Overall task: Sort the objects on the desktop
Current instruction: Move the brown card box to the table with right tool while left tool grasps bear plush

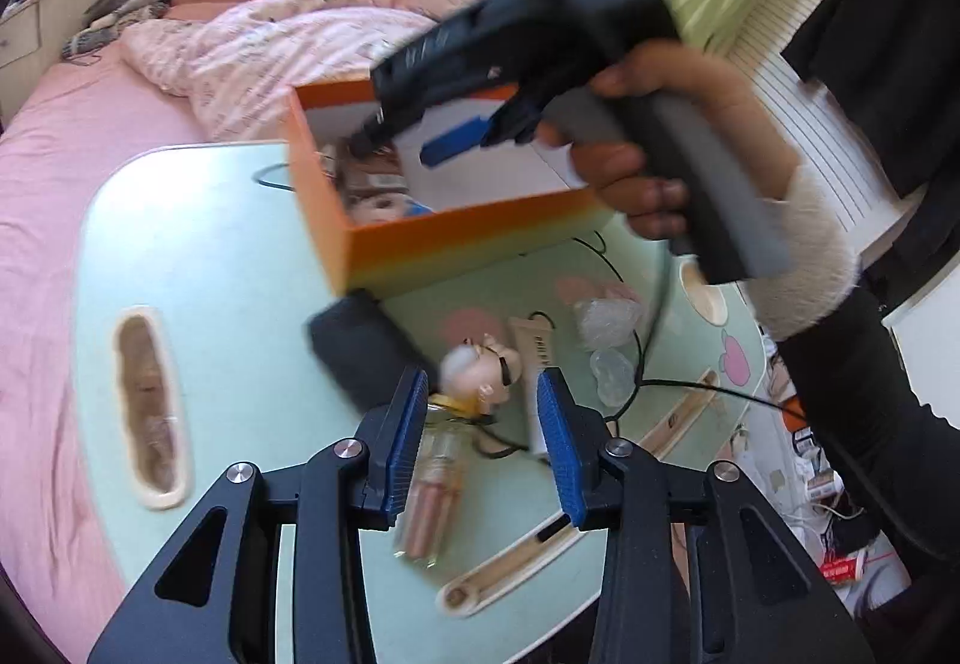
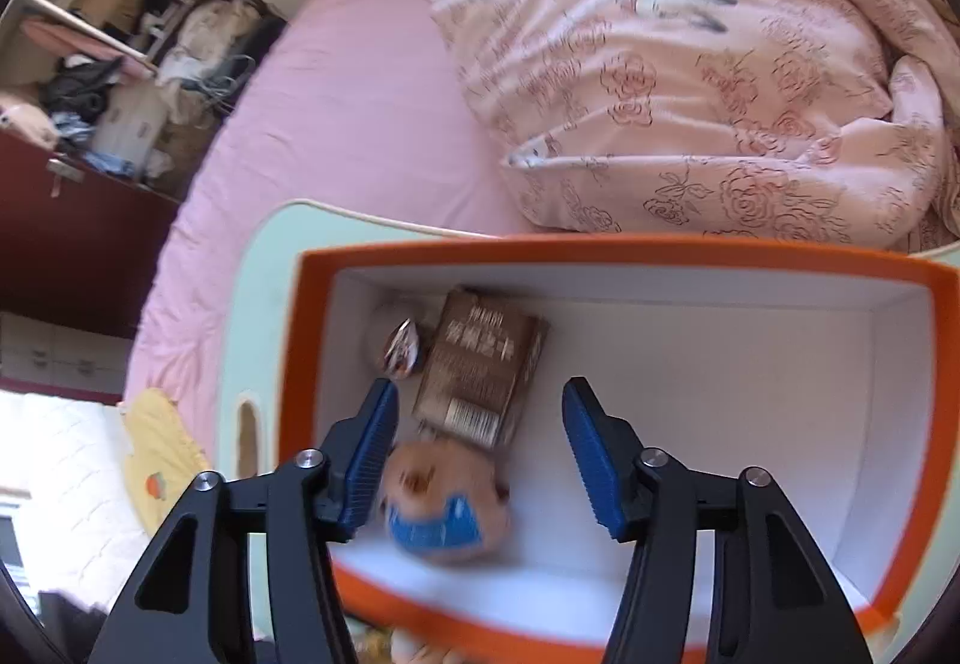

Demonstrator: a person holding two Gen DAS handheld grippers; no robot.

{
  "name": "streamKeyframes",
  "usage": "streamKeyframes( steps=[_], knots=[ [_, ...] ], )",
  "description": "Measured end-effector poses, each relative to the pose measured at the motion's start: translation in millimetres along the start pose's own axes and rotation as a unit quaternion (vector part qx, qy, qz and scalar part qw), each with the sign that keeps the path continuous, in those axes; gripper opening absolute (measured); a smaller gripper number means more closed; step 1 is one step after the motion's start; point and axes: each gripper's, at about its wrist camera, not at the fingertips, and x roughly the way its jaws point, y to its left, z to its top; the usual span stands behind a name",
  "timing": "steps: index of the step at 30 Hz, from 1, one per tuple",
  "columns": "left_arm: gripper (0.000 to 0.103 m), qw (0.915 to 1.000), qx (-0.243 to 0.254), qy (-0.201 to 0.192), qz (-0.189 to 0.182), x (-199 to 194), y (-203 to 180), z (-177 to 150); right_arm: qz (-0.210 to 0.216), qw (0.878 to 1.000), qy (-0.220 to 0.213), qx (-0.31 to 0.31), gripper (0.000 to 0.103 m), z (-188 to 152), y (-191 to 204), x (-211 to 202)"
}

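Note:
An orange box [image 1: 444, 238] with a white inside stands on the pale green lap table [image 1: 228, 256]. My right gripper [image 2: 480, 454] is open above the box [image 2: 600, 253]; below it lie a round tan and blue toy [image 2: 447, 508], a brown packet [image 2: 480, 370] and a small wrapped item [image 2: 401, 347]. In the left wrist view the right gripper [image 1: 414, 142] reaches into the box. My left gripper [image 1: 483, 424] is open and empty above a small doll figure [image 1: 480, 370], a glass bottle [image 1: 435, 490] and a white tube [image 1: 534, 364].
A black pouch [image 1: 366, 346], clear plastic pieces [image 1: 609, 340] and a black cable [image 1: 708, 388] lie on the table. A pink bed [image 2: 336, 136] with a floral quilt [image 2: 690, 64] lies beyond. Cluttered shelves [image 2: 120, 64] stand at the left.

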Motion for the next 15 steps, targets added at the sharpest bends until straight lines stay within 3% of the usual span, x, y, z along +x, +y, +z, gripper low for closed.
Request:
streamKeyframes(
  steps=[4, 5, 6, 8, 12, 15],
  knots=[
    [0.04, 0.9999, -0.007, -0.009, 0.009, -11, 14, 0, -0.027, 0.999, 0.015, -0.009, 0.057, 7, 6, 16],
    [0.04, 0.9998, -0.01, -0.009, 0.011, -11, 18, 0, -0.039, 0.999, 0.014, -0.018, 0.055, 7, 9, 17],
    [0.04, 0.9998, -0.014, -0.01, 0.013, -11, 21, 0, -0.053, 0.998, 0.014, -0.027, 0.043, 6, 10, 17],
    [0.04, 0.9997, -0.019, -0.009, 0.015, -10, 25, 0, -0.079, 0.996, 0.013, -0.046, 0.041, 4, 14, 17],
    [0.04, 0.9996, -0.021, -0.008, 0.016, -10, 29, 0, -0.052, 0.998, 0.004, -0.027, 0.041, -2, 0, 9],
    [0.04, 0.9997, -0.021, -0.006, 0.014, -11, 30, 5, -0.02, 0.999, -0.034, -0.019, 0.041, -14, -9, -23]
  ],
)
